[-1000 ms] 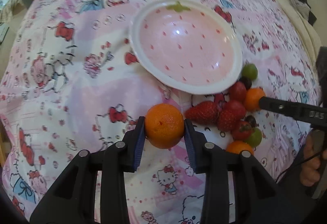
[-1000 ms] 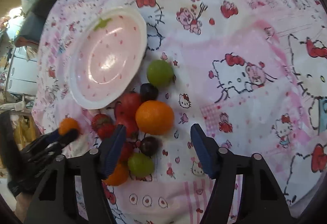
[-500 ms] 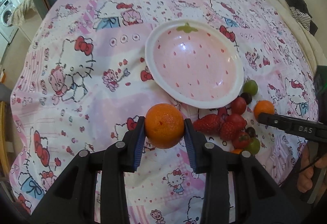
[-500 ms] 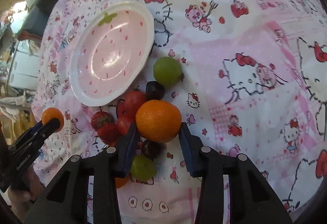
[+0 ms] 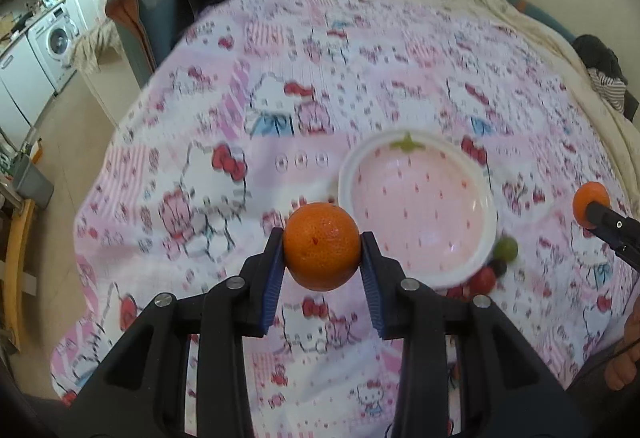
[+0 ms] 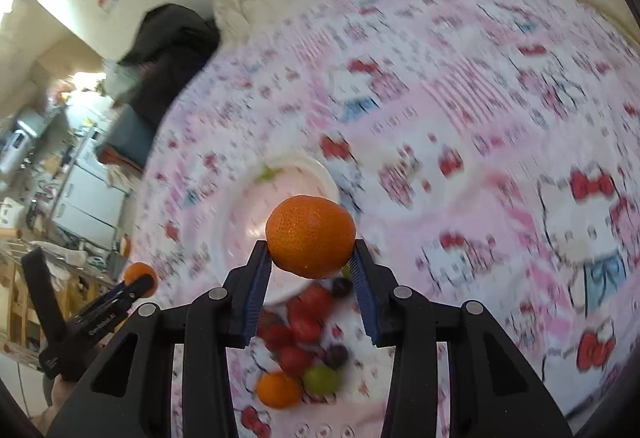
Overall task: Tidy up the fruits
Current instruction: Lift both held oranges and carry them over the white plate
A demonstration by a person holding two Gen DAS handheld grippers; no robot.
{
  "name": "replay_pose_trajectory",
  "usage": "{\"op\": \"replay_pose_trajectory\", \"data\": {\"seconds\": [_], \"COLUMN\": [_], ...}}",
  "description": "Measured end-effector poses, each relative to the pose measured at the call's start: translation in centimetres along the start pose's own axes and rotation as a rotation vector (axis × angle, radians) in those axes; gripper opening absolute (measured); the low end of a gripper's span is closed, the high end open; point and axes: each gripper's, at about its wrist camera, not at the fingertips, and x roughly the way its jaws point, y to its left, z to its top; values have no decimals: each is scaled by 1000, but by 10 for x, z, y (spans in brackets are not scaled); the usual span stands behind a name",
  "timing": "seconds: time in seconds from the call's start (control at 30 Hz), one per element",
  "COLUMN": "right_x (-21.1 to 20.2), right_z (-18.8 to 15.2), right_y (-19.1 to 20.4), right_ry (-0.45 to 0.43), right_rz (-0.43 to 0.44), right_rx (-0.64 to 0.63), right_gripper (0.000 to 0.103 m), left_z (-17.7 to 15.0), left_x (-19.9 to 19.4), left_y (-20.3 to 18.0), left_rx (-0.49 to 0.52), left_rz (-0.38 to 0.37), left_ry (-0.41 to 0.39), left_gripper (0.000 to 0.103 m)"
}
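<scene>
A pink cartoon-cat bedspread [image 5: 224, 198] covers the bed beneath me, a strawberry-print plate [image 5: 416, 206] resting empty on it. My left gripper [image 5: 322, 250] clamps one orange [image 5: 322, 245] in the air beside the plate; my right gripper [image 6: 311, 258] pinches a second orange [image 6: 310, 236] above it. Strawberries [image 6: 304, 322], grapes [image 6: 322, 379] and a third orange [image 6: 279, 390] lie heaped by the plate's rim.

Plate [image 5: 416, 214] on bedspread [image 5: 240, 142]; fruit pile [image 6: 308, 338] beside plate's near rim.
</scene>
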Motion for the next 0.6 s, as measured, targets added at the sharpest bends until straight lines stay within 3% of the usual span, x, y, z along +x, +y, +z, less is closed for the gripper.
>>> {"op": "replay_pose_trajectory", "data": {"seconds": [0.4, 0.6], "right_x": [30, 67], "right_z": [50, 68], "right_y": [38, 39], "right_ry": [-75, -35], "right_rz": [44, 33], "right_rx": [-176, -197], "right_gripper": [42, 42], "left_z": [65, 78], "left_x": [11, 47], "left_y": [-18, -35], "left_rx": [63, 134], "left_rz": [-5, -30], "left_ry": [-75, -65], "left_gripper": [32, 32]}}
